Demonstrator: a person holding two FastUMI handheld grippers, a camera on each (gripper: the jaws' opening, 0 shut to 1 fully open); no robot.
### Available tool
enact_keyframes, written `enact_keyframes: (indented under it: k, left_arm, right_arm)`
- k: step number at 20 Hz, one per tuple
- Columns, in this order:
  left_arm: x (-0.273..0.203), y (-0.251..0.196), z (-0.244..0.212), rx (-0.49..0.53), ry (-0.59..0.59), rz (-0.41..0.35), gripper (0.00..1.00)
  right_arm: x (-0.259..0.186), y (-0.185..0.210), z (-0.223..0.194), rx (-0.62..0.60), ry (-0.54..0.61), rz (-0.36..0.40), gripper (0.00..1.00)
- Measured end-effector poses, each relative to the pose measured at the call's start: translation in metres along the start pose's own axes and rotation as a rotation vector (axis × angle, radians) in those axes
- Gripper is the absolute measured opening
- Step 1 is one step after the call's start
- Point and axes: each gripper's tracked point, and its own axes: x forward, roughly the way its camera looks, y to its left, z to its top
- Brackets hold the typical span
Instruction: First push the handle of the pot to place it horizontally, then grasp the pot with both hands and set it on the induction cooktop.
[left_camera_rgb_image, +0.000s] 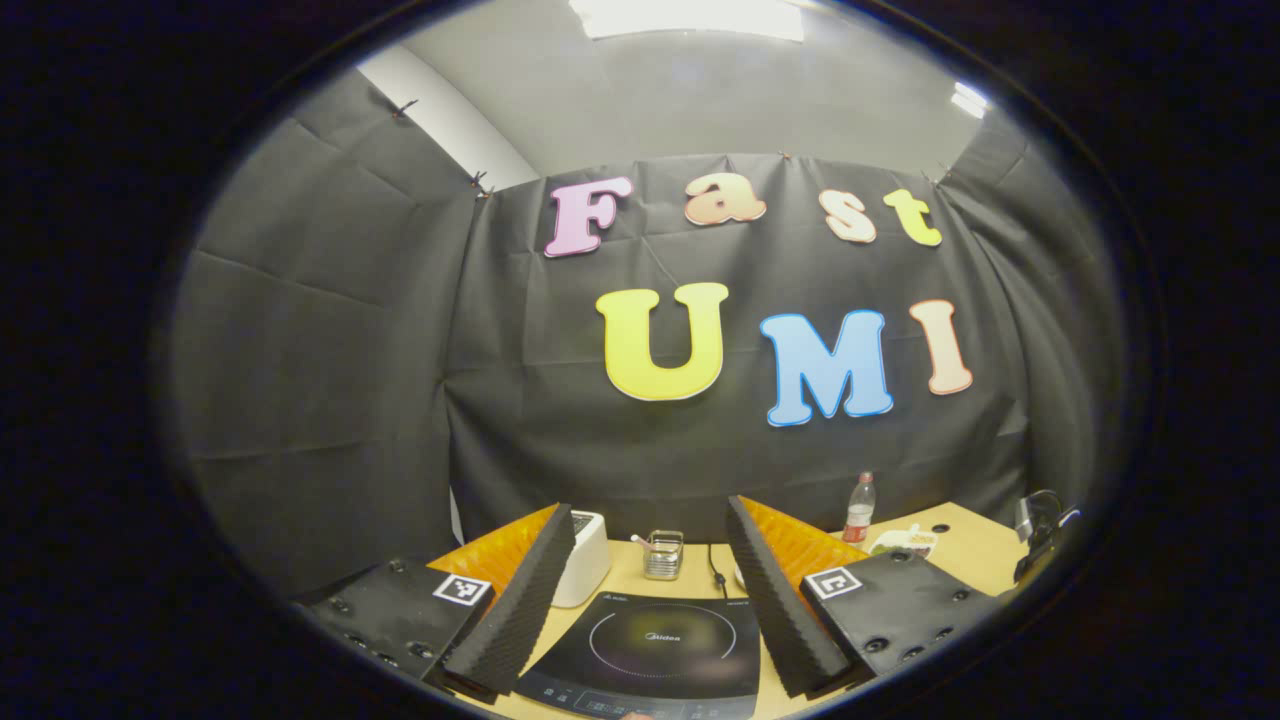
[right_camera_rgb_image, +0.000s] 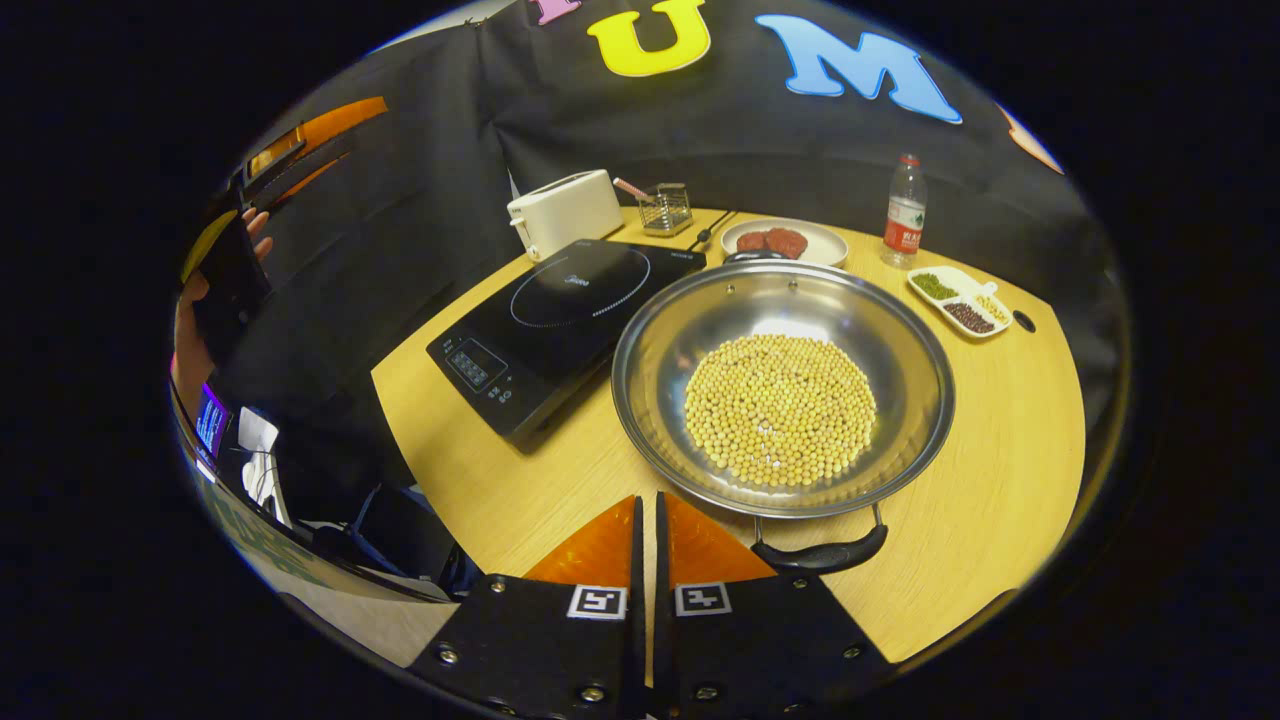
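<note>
Pot (right_camera_rgb_image: 782, 385) of soybeans sits on the counter (right_camera_rgb_image: 1000, 480) at the centre of my right gripper view, just right of the induction cooktop (right_camera_rgb_image: 560, 320). Its near black handle (right_camera_rgb_image: 820, 553) lies low in the frame, just right of my right gripper (right_camera_rgb_image: 646, 530), whose jaws are closed together on nothing. I judge a sideways nudge with the closed tips on the handle's end is best, gentle so the beans stay put. My left gripper (left_camera_rgb_image: 650, 590) hovers with jaws wide apart, empty, the cooktop between them.
</note>
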Motion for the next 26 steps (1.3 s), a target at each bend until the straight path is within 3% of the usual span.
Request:
enact_keyframes:
  k: [1, 4, 7, 10, 24, 26]
  left_arm:
    - [0.001, -0.004, 0.001, 0.003, 0.003, 0.001, 0.93]
    - [0.002, -0.015, 0.006, 0.015, 0.000, -0.001, 1.00]
    - [0.008, -0.030, 0.009, 0.030, -0.003, -0.015, 0.99]
    - [0.010, -0.045, 0.009, 0.038, -0.005, -0.030, 1.00]
    - [0.029, -0.104, -0.002, 0.021, 0.011, -0.087, 1.00]
    - [0.031, -0.110, -0.004, 0.020, 0.016, -0.088, 0.93]
  right_arm:
    - [0.003, -0.002, -0.003, 0.013, 0.017, 0.010, 0.04]
    - [0.008, -0.013, -0.010, 0.045, 0.063, 0.009, 0.04]
    - [0.010, -0.034, -0.017, 0.057, 0.095, -0.027, 0.04]
    - [0.009, -0.040, -0.017, 0.107, 0.087, -0.025, 0.01]
    - [-0.014, -0.121, -0.016, 0.149, 0.059, -0.173, 0.01]
    - [-0.016, -0.136, -0.013, 0.161, 0.053, -0.190, 0.01]
